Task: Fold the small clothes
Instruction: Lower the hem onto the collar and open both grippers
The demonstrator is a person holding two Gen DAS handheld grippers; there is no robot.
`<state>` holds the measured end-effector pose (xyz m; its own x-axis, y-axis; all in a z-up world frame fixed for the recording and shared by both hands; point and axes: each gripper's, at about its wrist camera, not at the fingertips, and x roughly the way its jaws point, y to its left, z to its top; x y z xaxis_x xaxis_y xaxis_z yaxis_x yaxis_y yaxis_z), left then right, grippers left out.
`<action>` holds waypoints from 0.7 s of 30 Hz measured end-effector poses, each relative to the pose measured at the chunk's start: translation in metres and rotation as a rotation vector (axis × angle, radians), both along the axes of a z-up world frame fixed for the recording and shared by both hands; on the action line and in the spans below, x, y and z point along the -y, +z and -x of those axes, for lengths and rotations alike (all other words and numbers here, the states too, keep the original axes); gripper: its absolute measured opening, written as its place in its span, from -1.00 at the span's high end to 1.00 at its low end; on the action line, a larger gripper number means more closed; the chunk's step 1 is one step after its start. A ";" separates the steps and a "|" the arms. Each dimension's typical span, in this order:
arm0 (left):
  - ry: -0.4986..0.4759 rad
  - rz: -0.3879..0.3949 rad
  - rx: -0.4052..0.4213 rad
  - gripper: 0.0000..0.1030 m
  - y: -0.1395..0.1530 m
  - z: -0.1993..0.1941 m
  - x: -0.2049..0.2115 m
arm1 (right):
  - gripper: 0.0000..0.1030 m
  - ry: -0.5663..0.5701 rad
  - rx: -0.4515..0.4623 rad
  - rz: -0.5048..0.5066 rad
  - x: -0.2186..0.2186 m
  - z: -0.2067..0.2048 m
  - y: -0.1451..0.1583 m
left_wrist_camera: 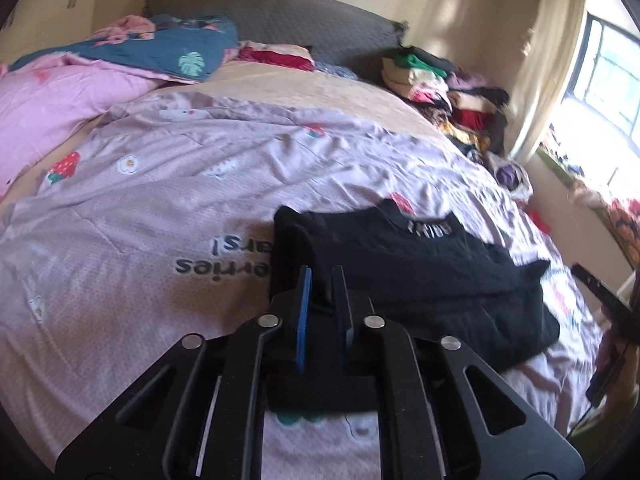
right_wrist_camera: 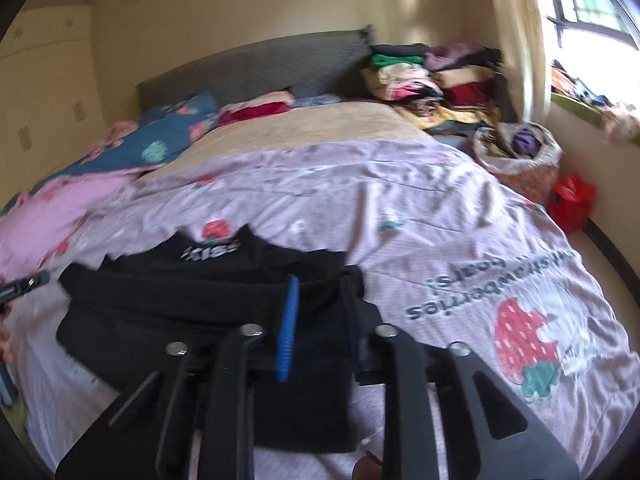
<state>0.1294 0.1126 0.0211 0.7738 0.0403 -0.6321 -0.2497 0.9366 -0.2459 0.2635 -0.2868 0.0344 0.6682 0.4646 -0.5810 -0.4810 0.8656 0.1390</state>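
Note:
A black garment with white lettering at its collar (left_wrist_camera: 432, 264) lies partly folded on the pink strawberry-print bedspread (left_wrist_camera: 160, 208). My left gripper (left_wrist_camera: 322, 276) is shut on the garment's left edge, with black cloth between its fingers. In the right wrist view the same black garment (right_wrist_camera: 168, 296) lies on the bedspread (right_wrist_camera: 400, 208), and my right gripper (right_wrist_camera: 320, 284) is shut on its right edge, cloth bunched between the fingers. The right gripper's body shows at the right edge of the left wrist view (left_wrist_camera: 604, 300).
Stacks of folded clothes (left_wrist_camera: 440, 84) stand at the far right corner of the bed by the grey headboard (left_wrist_camera: 280, 12). Pink and blue quilts (left_wrist_camera: 120, 56) lie at the far left. A bag of clothes (right_wrist_camera: 520, 152) and a red bag (right_wrist_camera: 570, 200) stand beside the bed under the window.

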 end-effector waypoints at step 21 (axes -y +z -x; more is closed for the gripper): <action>-0.143 -0.010 -0.182 0.96 -0.057 -0.050 0.047 | 0.72 0.072 -0.237 0.172 -0.045 -0.021 -0.075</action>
